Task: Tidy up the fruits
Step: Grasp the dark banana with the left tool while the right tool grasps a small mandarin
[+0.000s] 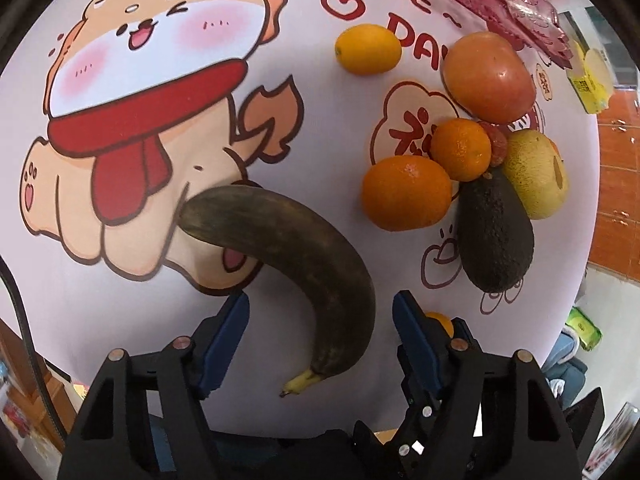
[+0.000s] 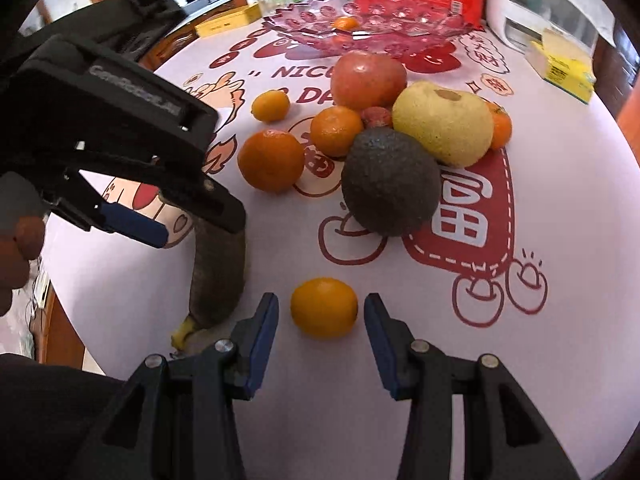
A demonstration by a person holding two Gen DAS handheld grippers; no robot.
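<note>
Below, left tongs point(image 1: 320, 340) straddle the banana point(image 1: 304, 256), right tongs point(image 2: 322, 320) the kumquat point(image 2: 324, 307), neither gripping.

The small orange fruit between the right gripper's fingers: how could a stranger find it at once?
Start from the pink glass bowl at the table's far side and come past the fruit pile toward the camera. The small orange fruit lies alone between the right gripper's open blue pads, beside the blackened banana, touching no other fruit.
</note>
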